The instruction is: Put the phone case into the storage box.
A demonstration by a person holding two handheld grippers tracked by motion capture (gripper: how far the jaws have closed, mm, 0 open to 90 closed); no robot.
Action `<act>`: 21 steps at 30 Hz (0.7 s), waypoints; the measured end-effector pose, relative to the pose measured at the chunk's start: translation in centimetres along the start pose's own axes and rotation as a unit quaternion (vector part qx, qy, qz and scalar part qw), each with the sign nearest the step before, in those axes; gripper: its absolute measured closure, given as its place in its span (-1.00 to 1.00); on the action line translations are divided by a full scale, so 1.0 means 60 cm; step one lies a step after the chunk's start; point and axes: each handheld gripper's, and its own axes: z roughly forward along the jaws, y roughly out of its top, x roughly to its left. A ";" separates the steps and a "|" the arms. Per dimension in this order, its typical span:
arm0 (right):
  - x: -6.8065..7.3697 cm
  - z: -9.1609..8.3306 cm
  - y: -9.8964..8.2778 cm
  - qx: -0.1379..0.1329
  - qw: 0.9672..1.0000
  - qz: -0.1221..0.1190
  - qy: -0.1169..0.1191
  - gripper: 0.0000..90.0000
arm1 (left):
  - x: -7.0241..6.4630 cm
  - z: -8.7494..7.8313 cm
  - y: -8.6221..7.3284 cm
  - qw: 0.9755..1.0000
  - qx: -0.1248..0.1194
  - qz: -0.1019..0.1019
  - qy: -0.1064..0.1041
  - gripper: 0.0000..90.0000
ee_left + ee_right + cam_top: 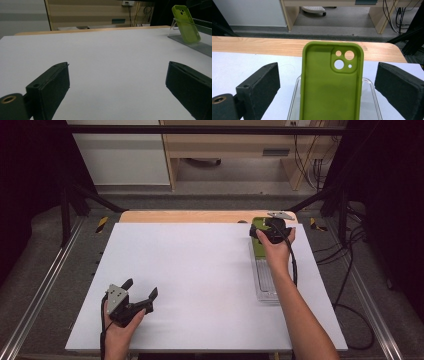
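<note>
Table (pixel 200 285), white-topped with a strip of bare wood along its far edge, takes up most of the high view. Tray (pixel 265 282), clear plastic and long, lies on the table's right side, running from near the person toward the far edge. Case (pixel 331 82), a green phone case with camera cut-outs at its upper right, stands tilted at the tray's far end, its hollow inner side facing the right gripper's camera. Right gripper (pixel 327 87) sits at that far end with its jaws wide apart, one on each side of the case, and neither pad touches it. Left gripper (pixel 141 290) rests low over the table's near left, well apart from the case, its jaws spread wide over bare white surface.
</note>
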 end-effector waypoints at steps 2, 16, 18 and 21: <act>0.000 -0.003 0.001 0.002 1.000 0.002 0.001 -0.86 | 0.000 0.000 0.000 1.000 0.000 0.000 0.000 -0.89; -0.005 -0.024 0.010 0.004 1.000 0.009 0.008 -0.86 | 0.001 0.000 0.001 1.000 0.000 0.001 0.000 -0.89; -0.005 -0.026 0.011 0.009 1.000 0.010 0.007 -0.85 | 0.001 0.000 0.001 1.000 0.000 0.001 -0.001 -0.90; -0.004 -0.030 0.012 0.014 1.000 0.011 0.009 -0.86 | 0.001 0.000 0.001 1.000 0.001 0.001 -0.001 -0.90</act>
